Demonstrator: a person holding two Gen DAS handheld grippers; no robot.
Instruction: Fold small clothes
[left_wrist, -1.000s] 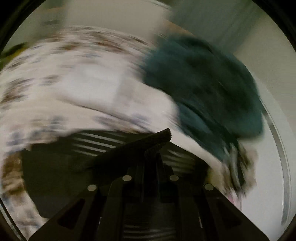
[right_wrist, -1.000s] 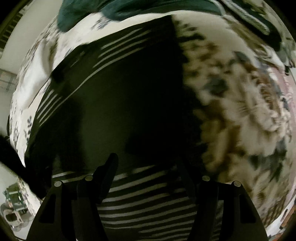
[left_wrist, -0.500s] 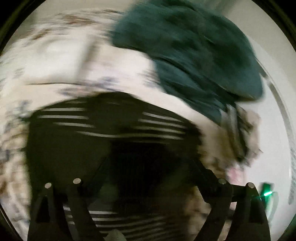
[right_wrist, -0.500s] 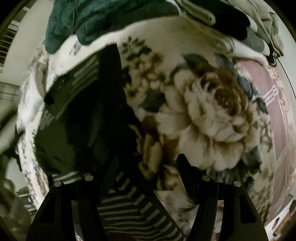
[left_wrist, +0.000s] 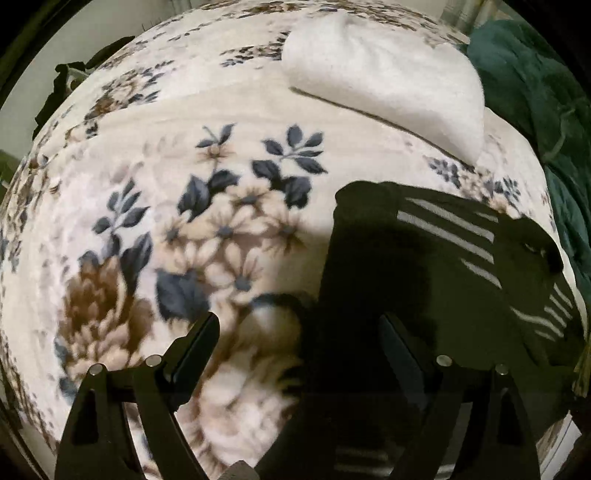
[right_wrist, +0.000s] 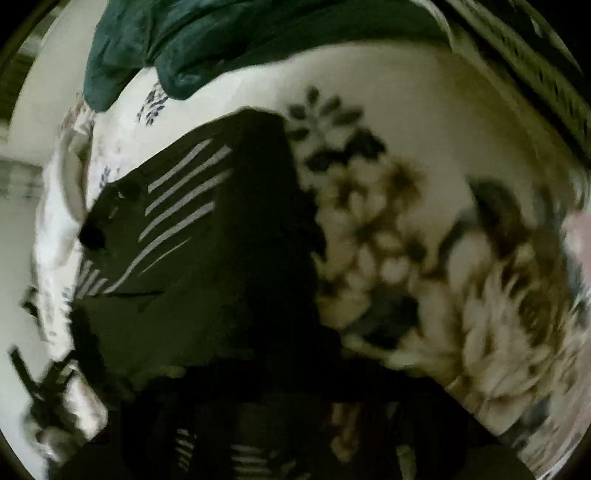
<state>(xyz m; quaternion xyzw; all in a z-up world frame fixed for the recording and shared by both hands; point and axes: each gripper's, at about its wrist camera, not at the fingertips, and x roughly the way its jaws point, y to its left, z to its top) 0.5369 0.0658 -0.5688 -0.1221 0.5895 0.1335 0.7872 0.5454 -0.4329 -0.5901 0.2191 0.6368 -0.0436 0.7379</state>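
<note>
A black garment with white stripes (left_wrist: 424, 258) lies on a floral blanket (left_wrist: 184, 221). My left gripper (left_wrist: 299, 332) points steeply down with its jaws wide open. Its left finger hangs over the blanket and its right finger over the garment's left edge, with nothing pinched. In the right wrist view the same garment (right_wrist: 207, 277) fills the left and lower middle. My right gripper (right_wrist: 291, 402) is lost in the dark, blurred cloth at the bottom. Its jaws are closing with the garment's edge between them.
A folded white cloth (left_wrist: 388, 81) lies at the far side of the blanket. A heap of teal fabric (left_wrist: 535, 92) sits to its right, also seen as teal fabric (right_wrist: 221, 37) at the top of the right wrist view. More dark clothes (right_wrist: 535, 74) lie at the upper right.
My left gripper let go of the black garment, opened wide and swung down to its left edge. My right gripper went from open to closed at the garment's right edge.
</note>
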